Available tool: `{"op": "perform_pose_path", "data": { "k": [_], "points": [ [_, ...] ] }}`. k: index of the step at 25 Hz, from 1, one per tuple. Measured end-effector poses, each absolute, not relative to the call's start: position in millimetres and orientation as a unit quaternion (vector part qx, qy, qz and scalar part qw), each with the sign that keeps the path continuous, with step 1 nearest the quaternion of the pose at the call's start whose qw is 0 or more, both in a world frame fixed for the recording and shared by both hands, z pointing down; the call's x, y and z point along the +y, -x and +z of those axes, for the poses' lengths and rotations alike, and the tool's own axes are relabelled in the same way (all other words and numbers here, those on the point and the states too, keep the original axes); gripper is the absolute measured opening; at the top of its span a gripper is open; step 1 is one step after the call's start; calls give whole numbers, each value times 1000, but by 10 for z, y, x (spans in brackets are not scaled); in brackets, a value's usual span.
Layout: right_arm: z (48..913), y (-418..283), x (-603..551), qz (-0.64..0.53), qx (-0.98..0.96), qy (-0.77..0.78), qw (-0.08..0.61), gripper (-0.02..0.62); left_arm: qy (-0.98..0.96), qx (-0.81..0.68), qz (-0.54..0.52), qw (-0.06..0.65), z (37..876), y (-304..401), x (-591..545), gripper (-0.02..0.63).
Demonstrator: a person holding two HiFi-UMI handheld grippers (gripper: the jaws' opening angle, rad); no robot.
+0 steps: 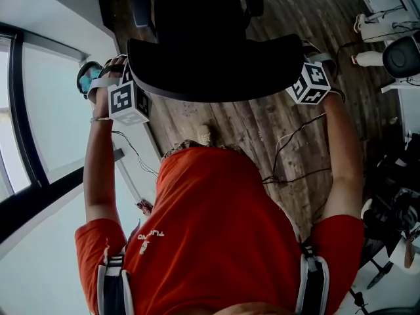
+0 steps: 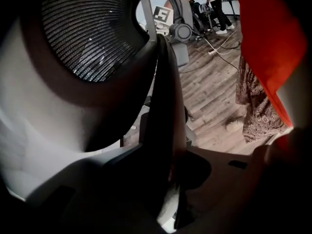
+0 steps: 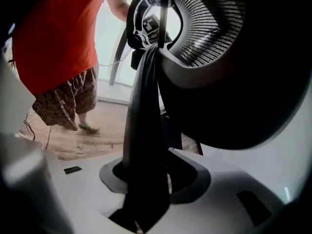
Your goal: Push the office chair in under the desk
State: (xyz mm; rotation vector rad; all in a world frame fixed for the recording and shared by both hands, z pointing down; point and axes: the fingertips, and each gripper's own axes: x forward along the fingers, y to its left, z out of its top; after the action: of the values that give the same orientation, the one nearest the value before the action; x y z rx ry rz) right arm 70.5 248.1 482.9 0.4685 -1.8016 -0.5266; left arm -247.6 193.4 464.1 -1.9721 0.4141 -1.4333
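We are standing behind the black office chair [image 1: 203, 51] on the brown wood floor [image 1: 262, 126]. Our left gripper [image 2: 168, 189] and right gripper [image 3: 146, 194] are each pinching one end of its thin, curved back edge [image 3: 144, 106]. From above we are seeing the smooth seat [image 1: 197, 15] and armrests [image 1: 141, 8]. Only the gripper views are showing the ribbed net panel [image 2: 83, 28]. The white letters on our orange shirt [image 1: 216, 228] are too small to read.

Dark wood-plank floor [image 1: 262, 130], bright window [image 1: 39, 110] at left, loose cables [image 1: 295, 149].
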Motion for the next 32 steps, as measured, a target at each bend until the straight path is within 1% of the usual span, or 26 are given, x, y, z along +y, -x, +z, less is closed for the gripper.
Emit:
{"op": "perform_pose_path", "data": {
  "k": [11,18,27,32],
  "points": [
    [4856,-885,1724,-211,-766,-205,572,169,752,147,-558,319,4660,2306,1127,132],
    [4683,-982,1245,-214,-766,-215,567,167,752,141,-560,318,4639,2114,703,129],
    [4685,-1185,599,-211,-767,-208,568,164,748,160,-551,334,4594,1919,198,129],
    [4677,-1204,128,-216,-771,-201,565,160,743,167,-561,324,4595,1917,-245,130]
  ]
}}
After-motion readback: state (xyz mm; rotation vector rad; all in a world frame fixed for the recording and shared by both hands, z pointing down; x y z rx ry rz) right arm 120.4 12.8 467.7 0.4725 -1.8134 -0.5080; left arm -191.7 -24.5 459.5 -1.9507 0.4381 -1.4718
